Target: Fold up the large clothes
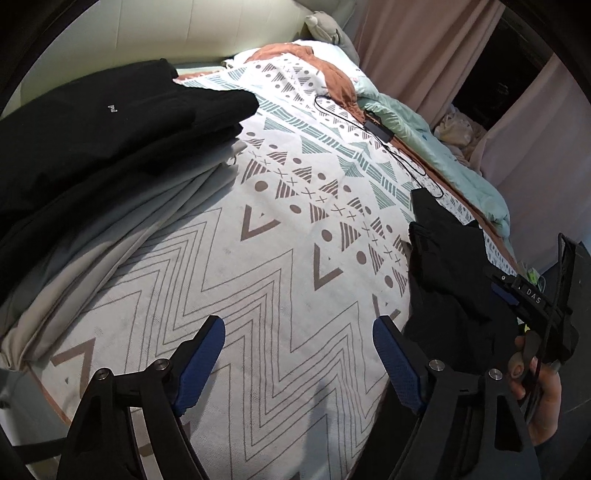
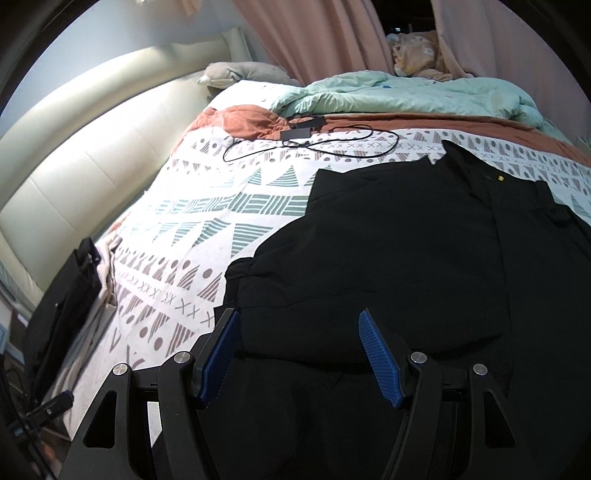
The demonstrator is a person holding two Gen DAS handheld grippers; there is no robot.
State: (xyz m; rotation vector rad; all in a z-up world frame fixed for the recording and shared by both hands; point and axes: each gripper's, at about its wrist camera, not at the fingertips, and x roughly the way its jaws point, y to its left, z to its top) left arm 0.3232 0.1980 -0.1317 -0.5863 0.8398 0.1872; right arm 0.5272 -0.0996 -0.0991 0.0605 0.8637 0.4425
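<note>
The black garment point(image 2: 406, 258) lies spread flat on the patterned bedspread point(image 2: 207, 229), its near edge running under the right gripper point(image 2: 299, 354), whose blue-padded jaws stand wide apart above the cloth with nothing pinched between them. A small yellow dot shows near the garment's far end, and just beyond that end a thin black cable point(image 2: 314, 146) loops across the bedspread to a dark power brick point(image 2: 303, 127). Past the cable a mint-green quilt point(image 2: 406, 96) is bunched along the far side of the bed, with pink curtains point(image 2: 314, 33) behind it and a cream padded headboard point(image 2: 85, 147) to the left of the garment. In the left wrist view the left gripper point(image 1: 299, 354) hangs over bare bedspread beside the garment point(image 1: 450, 280), its jaws likewise spread and empty. Well to the left of it sits a stack of folded clothes point(image 1: 110, 147), dark pieces on top of grey ones.
</note>
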